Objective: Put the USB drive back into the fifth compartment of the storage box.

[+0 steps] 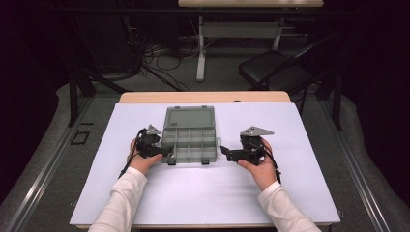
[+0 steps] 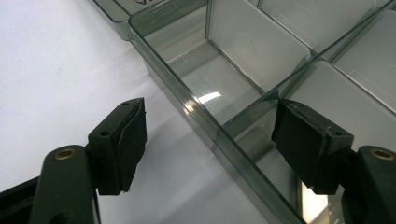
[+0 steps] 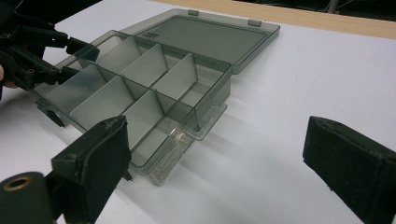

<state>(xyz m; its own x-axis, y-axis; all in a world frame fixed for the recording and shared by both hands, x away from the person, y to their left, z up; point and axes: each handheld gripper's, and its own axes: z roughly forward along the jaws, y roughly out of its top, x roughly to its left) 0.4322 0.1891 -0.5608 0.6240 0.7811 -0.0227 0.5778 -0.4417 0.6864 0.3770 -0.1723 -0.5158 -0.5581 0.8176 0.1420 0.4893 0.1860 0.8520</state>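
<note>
Straddling the organizer box (image 2: pixel 196 112) wall, left gripper (image 2: pixel 210 140) gapes.

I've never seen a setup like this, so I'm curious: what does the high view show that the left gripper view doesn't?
The high view alone takes in the person's two hands, the right gripper, the box's open lid, the whole white table and a chair behind. The left gripper view alone shows, close up, one pad outside the box wall and one inside, not yet touching it. Both show the clear compartment box and the left gripper.
</note>
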